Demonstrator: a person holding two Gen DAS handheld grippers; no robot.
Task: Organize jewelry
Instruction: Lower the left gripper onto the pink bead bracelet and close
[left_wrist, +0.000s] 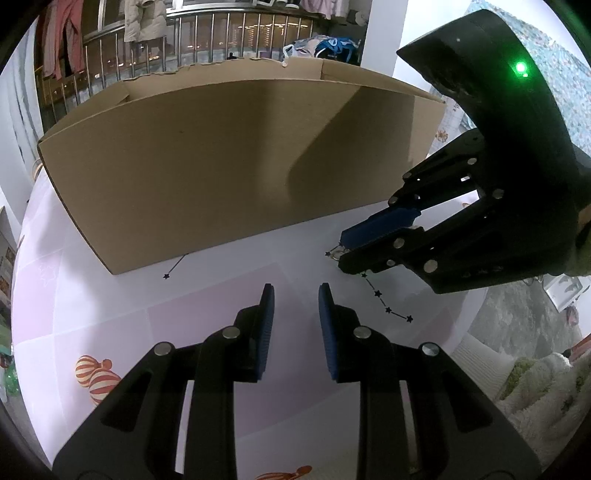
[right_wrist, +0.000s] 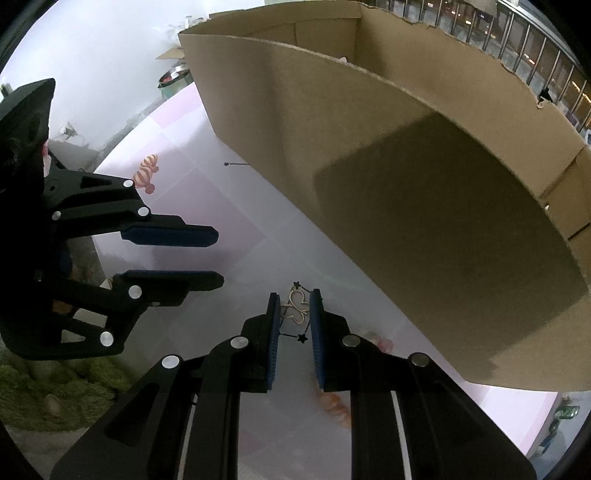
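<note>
A necklace of thin black chain with star beads (left_wrist: 388, 309) lies on the pale pink table cloth (left_wrist: 110, 295), and it carries a silver butterfly pendant (right_wrist: 297, 306). My right gripper (right_wrist: 294, 293) points steeply down, its blue pads closed in on the pendant from both sides. The left wrist view shows the same right gripper (left_wrist: 340, 253) with its tips on the cloth and the chain trailing away from it. My left gripper (left_wrist: 295, 288) hovers open beside it with nothing between its pads. It also appears at the left of the right wrist view (right_wrist: 219, 258).
A large open cardboard box (left_wrist: 221, 166) stands just behind both grippers, its wall (right_wrist: 406, 147) close to the pendant. Another star-tipped chain end (left_wrist: 166, 276) pokes out from under the box. A metal bowl (right_wrist: 175, 79) sits beyond the box's corner.
</note>
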